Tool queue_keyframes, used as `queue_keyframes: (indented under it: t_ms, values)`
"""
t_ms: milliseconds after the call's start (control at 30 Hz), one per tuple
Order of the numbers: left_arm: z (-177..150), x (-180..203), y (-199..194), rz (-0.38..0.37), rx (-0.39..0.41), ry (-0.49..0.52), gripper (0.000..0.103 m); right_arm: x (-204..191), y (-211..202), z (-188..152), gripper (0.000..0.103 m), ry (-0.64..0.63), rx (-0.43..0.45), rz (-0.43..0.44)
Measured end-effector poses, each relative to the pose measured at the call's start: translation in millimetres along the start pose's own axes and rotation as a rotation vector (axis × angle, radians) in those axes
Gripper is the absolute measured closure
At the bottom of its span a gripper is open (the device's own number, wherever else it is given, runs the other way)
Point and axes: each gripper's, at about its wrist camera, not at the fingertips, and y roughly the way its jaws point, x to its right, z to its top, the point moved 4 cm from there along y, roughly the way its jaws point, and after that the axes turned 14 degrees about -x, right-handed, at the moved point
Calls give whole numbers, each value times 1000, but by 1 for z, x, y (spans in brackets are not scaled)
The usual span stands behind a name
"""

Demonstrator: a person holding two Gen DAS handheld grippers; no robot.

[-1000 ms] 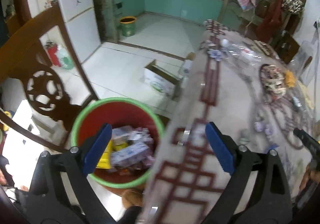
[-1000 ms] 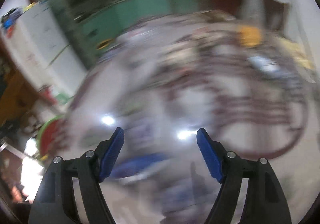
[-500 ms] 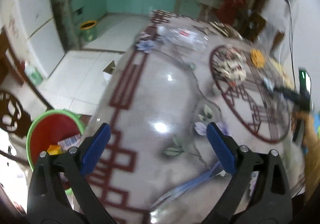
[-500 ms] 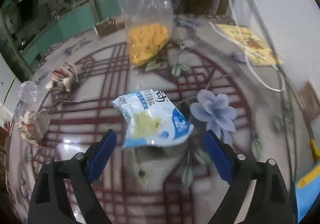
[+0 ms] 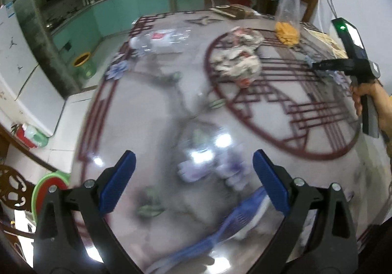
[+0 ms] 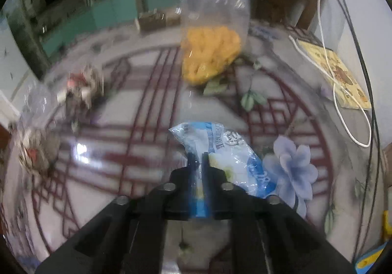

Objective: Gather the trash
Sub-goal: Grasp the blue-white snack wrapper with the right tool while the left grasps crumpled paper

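Note:
My right gripper (image 6: 199, 160) is shut on a blue and white snack wrapper (image 6: 227, 151) that lies on the patterned table (image 6: 147, 151). In the left wrist view the right gripper (image 5: 318, 64) shows at the far right, pinching the wrapper. My left gripper (image 5: 193, 171) is open and empty above the near part of the table. Crumpled paper trash (image 5: 236, 63) lies mid-table; it also shows in the right wrist view (image 6: 83, 88). The red bin with a green rim (image 5: 46, 188) stands on the floor at lower left.
A clear bag of yellow snacks (image 6: 210, 53) stands behind the wrapper. A clear plastic bag (image 5: 161, 39) lies at the table's far left. A blue fly swatter (image 5: 220, 230) lies near the front edge. White cable (image 6: 343, 92) and a yellow booklet (image 6: 338, 73) lie at the right.
My right gripper has closed on the snack wrapper. My left gripper has swung from the bin toward the table's middle and stays open.

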Motion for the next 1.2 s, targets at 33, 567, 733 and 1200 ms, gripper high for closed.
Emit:
queue_keyframes:
  t_ms: [33,567,733,1200]
  values:
    - [5,9,1,-6,4,14,9,-1,0,-3,97,-5,-4,4]
    - [134,53,87,-47,-32,-198,5,12,-103,-105,97,160,-10,344]
    - [126,55,106,-72,-107,-201,55,4,-97,-98,97,141,-25,373]
    - [74,33,18,-32,0,-103,65,0,-98,-100,97,122,2,312]
